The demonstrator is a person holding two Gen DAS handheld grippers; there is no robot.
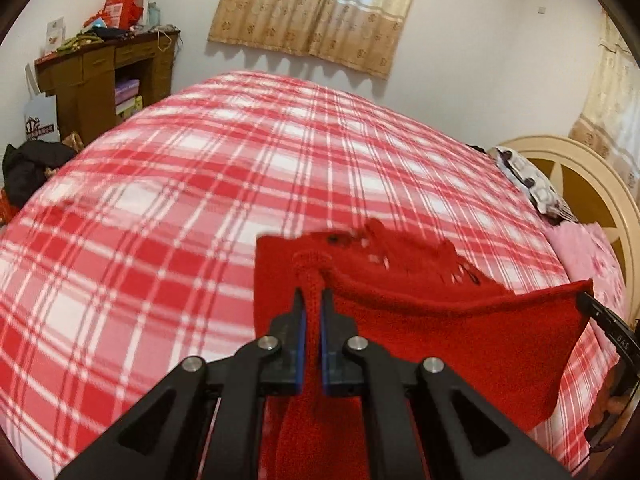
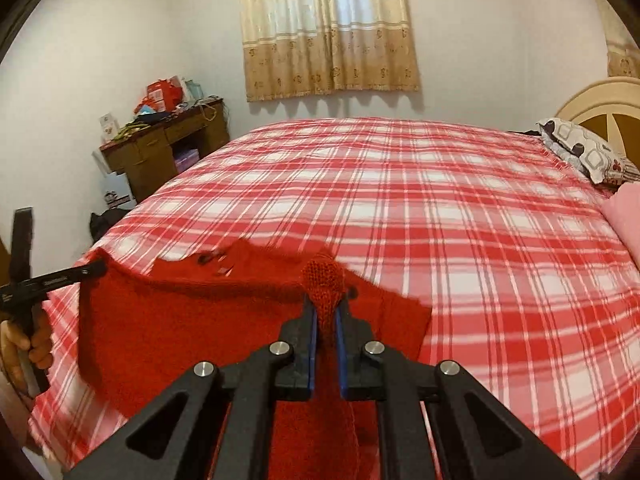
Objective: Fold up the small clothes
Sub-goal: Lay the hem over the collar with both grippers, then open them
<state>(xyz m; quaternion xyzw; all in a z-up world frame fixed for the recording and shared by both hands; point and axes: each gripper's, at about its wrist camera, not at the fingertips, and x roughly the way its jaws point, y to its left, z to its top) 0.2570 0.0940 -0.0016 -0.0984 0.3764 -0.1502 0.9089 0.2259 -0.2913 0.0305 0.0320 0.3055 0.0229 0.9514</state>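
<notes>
A small red knitted garment [image 1: 460, 332] hangs stretched between my two grippers above the red-and-white plaid bed [image 1: 200, 184]. My left gripper [image 1: 313, 294] is shut on a bunched edge of the garment. My right gripper [image 2: 326, 300] is shut on its other bunched edge. The garment [image 2: 180, 320] spreads to the left in the right wrist view, up to the left gripper [image 2: 94, 269]. In the left wrist view the right gripper [image 1: 584, 300] holds the far right corner. Part of the garment droops onto the bed behind, with buttons and openwork showing.
A wooden headboard [image 2: 600, 104] with a patterned pillow [image 2: 584, 152] and pink cloth [image 2: 624, 208] is on the right. A cluttered brown desk [image 2: 160, 148] stands by the far left wall. A curtained window [image 2: 328, 28] is behind the bed [image 2: 440, 208].
</notes>
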